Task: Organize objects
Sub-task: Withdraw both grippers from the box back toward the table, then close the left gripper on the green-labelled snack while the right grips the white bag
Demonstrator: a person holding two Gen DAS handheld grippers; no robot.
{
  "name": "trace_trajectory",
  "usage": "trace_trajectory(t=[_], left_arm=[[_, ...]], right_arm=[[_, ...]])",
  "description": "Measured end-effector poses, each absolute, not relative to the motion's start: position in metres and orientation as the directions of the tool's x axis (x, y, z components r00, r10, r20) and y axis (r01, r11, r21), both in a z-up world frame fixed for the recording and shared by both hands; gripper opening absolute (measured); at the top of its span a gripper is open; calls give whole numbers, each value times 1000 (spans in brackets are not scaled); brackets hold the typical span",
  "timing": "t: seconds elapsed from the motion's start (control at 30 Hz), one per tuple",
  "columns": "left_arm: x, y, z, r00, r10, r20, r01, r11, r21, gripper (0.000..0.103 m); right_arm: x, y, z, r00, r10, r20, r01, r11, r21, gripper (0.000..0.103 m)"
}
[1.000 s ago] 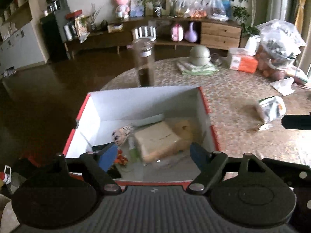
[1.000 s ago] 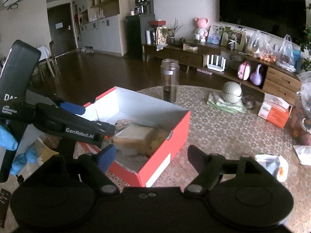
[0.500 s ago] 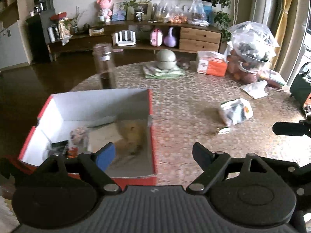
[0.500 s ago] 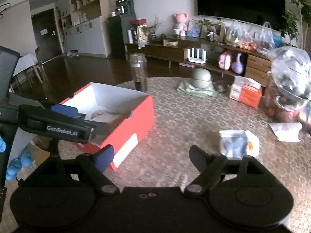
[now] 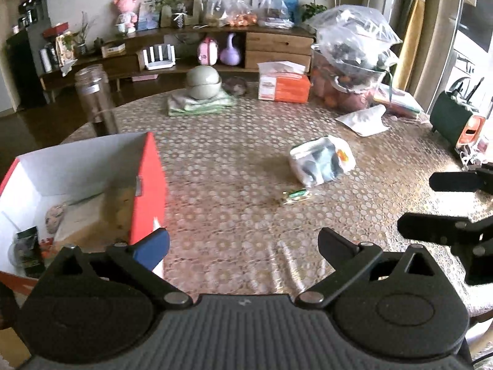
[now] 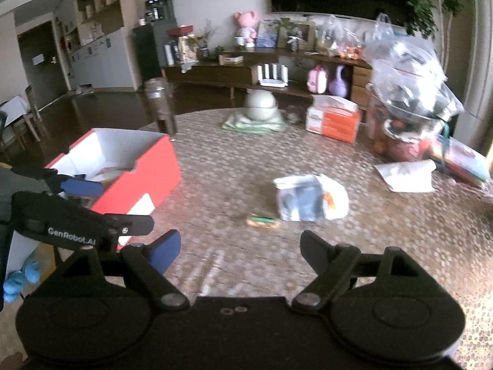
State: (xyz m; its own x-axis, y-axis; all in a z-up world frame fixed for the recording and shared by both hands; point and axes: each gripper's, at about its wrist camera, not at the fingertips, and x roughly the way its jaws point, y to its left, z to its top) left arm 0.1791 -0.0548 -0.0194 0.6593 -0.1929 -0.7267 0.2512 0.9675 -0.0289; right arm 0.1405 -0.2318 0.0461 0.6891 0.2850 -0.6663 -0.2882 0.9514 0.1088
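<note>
Fingers of both grippers spread wide, empty, above the table (image 5: 234, 185); small wrapper (image 5: 295, 196) lies flat, long axis left-right.

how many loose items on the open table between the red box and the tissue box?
2. A white packet lies mid-table, and a small green wrapper sits just in front of it, toward the red box. Both grippers hang open above the table. The box may hide more.

Both wrist cameras look forward, low over the patterned round worktop (image 5: 234, 166) — sharing the red cardboard box (image 6: 144, 178) (left view closer).
</note>
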Motion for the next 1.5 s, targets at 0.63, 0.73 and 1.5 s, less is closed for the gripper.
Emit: trace_trajectory(t=[0.63, 0.73, 1.5], left_arm=[[221, -121, -64, 617, -255, -744, 357, 934, -23, 103], [232, -126, -72, 608, -256, -751, 356, 934, -30, 103], [299, -155, -127, 567, -331, -754, 515, 857, 10, 97]], right_arm=[[204, -303, 19, 653, 206, -728, -272, 962, 28, 85], [222, -300, 16, 638, 221, -738, -321, 947, 7, 85], [353, -273, -48, 480, 300, -824, -551, 834, -18, 85]])
